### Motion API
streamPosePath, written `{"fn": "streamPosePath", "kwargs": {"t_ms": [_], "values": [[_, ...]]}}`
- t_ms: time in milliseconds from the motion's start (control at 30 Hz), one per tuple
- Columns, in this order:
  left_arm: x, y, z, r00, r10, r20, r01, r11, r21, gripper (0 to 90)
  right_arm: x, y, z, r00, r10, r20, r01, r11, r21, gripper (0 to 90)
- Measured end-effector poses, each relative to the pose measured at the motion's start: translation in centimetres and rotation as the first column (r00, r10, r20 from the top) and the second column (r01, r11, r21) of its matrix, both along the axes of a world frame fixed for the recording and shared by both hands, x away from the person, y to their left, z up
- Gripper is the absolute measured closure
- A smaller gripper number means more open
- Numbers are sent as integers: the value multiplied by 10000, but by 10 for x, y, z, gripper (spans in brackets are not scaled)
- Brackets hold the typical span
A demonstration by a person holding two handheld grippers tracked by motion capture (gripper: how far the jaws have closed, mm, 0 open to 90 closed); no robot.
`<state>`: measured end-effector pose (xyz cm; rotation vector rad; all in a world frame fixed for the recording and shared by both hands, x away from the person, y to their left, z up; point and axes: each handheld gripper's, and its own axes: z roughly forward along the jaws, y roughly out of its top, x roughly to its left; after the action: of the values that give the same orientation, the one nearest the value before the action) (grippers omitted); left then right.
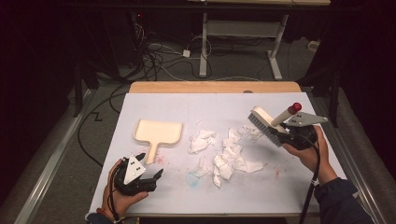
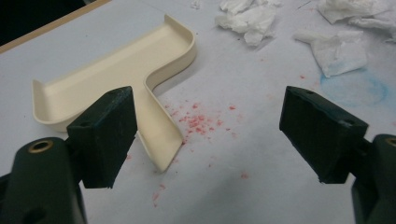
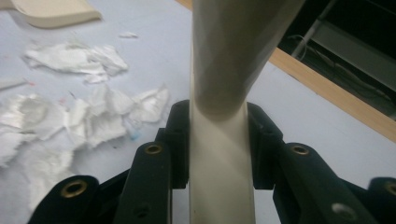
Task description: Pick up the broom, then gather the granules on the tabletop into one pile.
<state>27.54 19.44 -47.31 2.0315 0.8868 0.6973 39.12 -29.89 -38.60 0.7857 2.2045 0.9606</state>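
Brush first: my right gripper, right of centre in the high view, is clamped on the cream handle of a cream plastic hand brush with grey bristles. Brush head points toward upper left of that frame, bristles facing down, held above the table just right of the paper pile. Handle end with a red tip sticks up and right past the gripper's grey plate. In the right gripper view the cream handle runs straight up between my two black jaws, both pressed against its sides.

My left gripper sits lower left in the high view, jaws spread wide, nothing between them. In the left gripper view the fingertips frame bare table; the handle end of a cream plastic flat dustpan lies just ahead of the left jaw, not touched.

Dustpan rests flat left of centre, handle pointing toward bottom of frame. Torn pieces of crumpled white tissue are scattered mid-frame between dustpan and brush. Red crumbs speckle the pale blue-white table cover beside the dustpan handle; faint blue smudge near the tissue.
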Motion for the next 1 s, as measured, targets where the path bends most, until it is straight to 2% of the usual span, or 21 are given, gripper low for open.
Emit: {"fn": "streamPosePath", "kwargs": {"t_ms": [67, 233, 400, 433, 467, 567, 767, 800, 833, 867, 900, 933, 1000], "values": [[0, 0, 0, 10000, -41, -52, 41, 10000, -17, 186, 5, 0, -1, 9997, -228, -1, 227, 9992, -337, 685], [0, -1, 0, 9999, -92, -94, 91, 10000, -5, 186, 17, 0, -4, 9978, -654, 46, 656, 9944, -825, 685], [1, -2, -1, 9997, -131, -198, 132, 9999, 31, 186, 32, 3, -12, 9957, -922, -33, 914, 9901, -1068, 685], [1, -1, -1, 9997, -134, -198, 135, 9999, 11, 186, 36, 6, -14, 9951, -992, -35, 981, 9875, -1235, 685], [1, -1, -1, 9997, -140, -197, 139, 9999, -29, 186, 42, 11, -20, 9928, -1199, 23, 1187, 9798, -1611, 685], [0, -1, -1, 9996, -180, -195, 180, 9998, -14, 186, 48, 19, -26, 9895, -1445, 102, 1441, 9745, -1723, 685], [1, -3, -1, 9995, -249, -203, 250, 9997, 59, 186, 49, 36, -33, 9944, -1058, 62, 1048, 9739, -2013, 685], [0, -3, -1, 9995, -254, -194, 255, 9997, 46, 186, 47, 43, -36, 9967, -809, -108, 773, 9787, -1901, 685], [0, -3, -1, 9995, -256, -201, 258, 9996, 73, 186, 47, 43, -36, 9967, -809, -108, 773, 9787, -1901, 685], [-1, -2, -1, 9994, -268, -208, 270, 9996, 98, 186, 45, 48, -40, 9977, -655, -171, 616, 9832, -1717, 684], [-2, -2, -1, 9994, -276, -213, 278, 9996, 78, 186, 45, 48, -40, 9977, -655, -171, 616, 9832, -1717, 684], [-2, -2, -1, 9995, -254, -208, 256, 9996, 78, 186, 42, 53, -41, 9989, -404, -239, 353, 9821, -1852, 684], [-3, -1, 0, 9996, -233, -179, 234, 9997, 83, 186, 39, 56, -42, 9994, -177, -294, 125, 9855, -1692, 684]]}}
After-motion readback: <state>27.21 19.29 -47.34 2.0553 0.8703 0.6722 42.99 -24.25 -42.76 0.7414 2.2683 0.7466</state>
